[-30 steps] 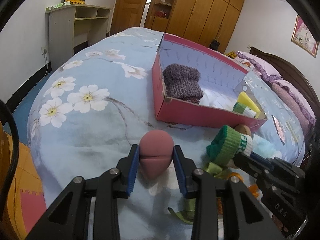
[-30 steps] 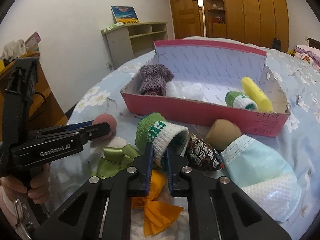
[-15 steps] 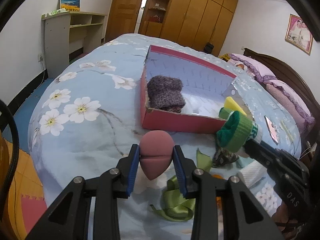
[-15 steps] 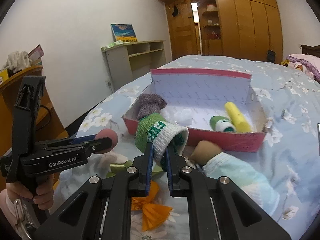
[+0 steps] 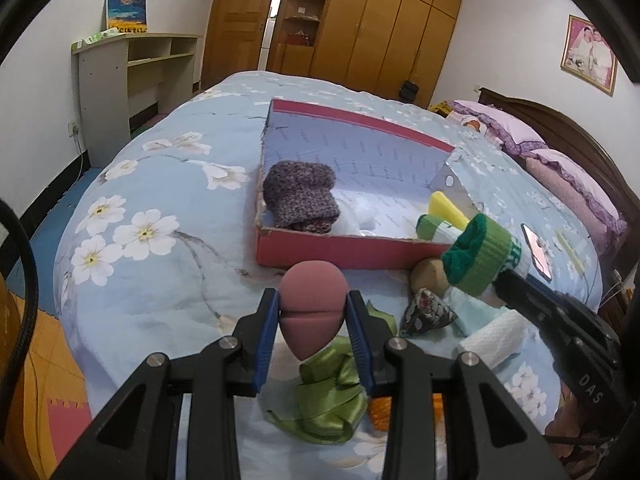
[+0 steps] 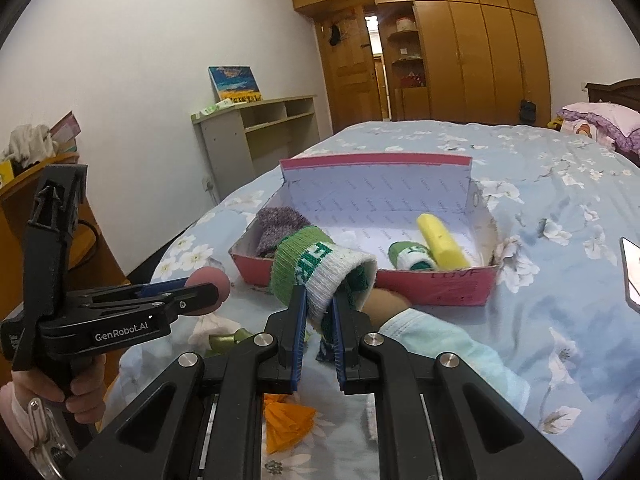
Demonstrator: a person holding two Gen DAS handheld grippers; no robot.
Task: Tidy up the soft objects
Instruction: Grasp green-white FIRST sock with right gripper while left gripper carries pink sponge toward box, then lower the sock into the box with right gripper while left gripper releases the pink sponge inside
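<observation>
Carrying both loads above the bed toward the pink box [image 6: 440, 288], the left gripper [image 5: 313, 322] is pinching the pink sponge [image 5: 312, 304] while the right gripper [image 6: 319, 334] is clamping the green-and-white sock [image 6: 320, 268], each needing to clear the near wall before release.

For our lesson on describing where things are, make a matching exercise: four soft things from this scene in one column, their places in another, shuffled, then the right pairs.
Things:
1. pink sponge
2. green sock
3. purple knit
4. green ribbon

Places:
A. lying on the bed
B. in the left gripper
C. in the box
D. in the right gripper

Pairs: 1-B, 2-D, 3-C, 4-A
</observation>
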